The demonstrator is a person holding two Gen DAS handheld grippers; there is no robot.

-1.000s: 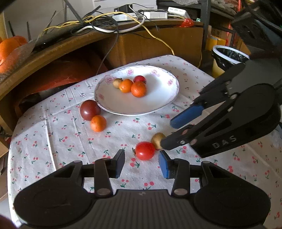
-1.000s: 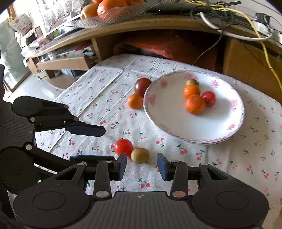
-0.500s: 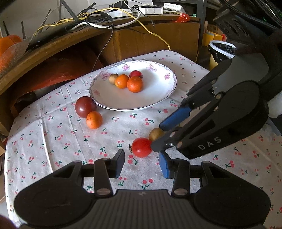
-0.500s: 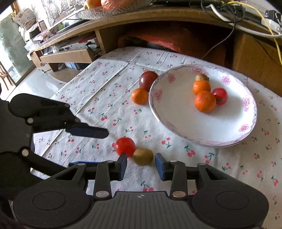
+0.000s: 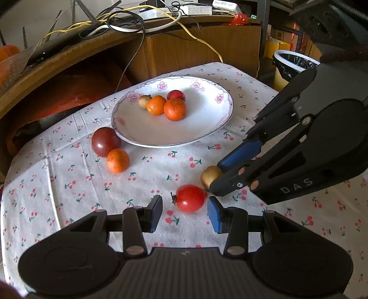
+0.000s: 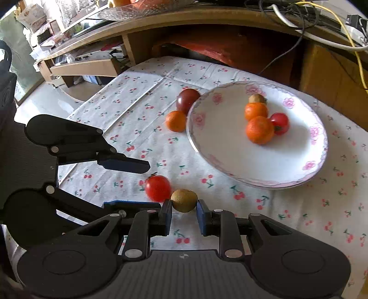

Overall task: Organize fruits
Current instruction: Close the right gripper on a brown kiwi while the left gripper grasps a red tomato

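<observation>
A small red tomato [image 5: 189,198] [image 6: 158,188] lies on the cherry-print cloth, just ahead of my left gripper [image 5: 185,215], which is open with the tomato between its fingertips. Touching the tomato is a brown kiwi-like fruit [image 6: 184,200] [image 5: 209,176], and my right gripper [image 6: 184,214] is shut on it, both pads against its sides. The white flowered plate [image 5: 207,135] [image 6: 253,165] holds two oranges, a red tomato and a small brown fruit. A dark red tomato [image 5: 105,141] and an orange [image 5: 117,160] sit just left of the plate.
A curved wooden desk [image 5: 69,59] with tangled cables [image 5: 128,20] runs behind the table. A lined waste bin [image 5: 292,64] stands on the floor at the right. The cloth's edge drops off at the left [image 6: 76,108].
Both grippers moved in toward the two loose fruits. The right gripper's fingers narrowed from wide open onto the brown fruit. The left gripper stayed open.
</observation>
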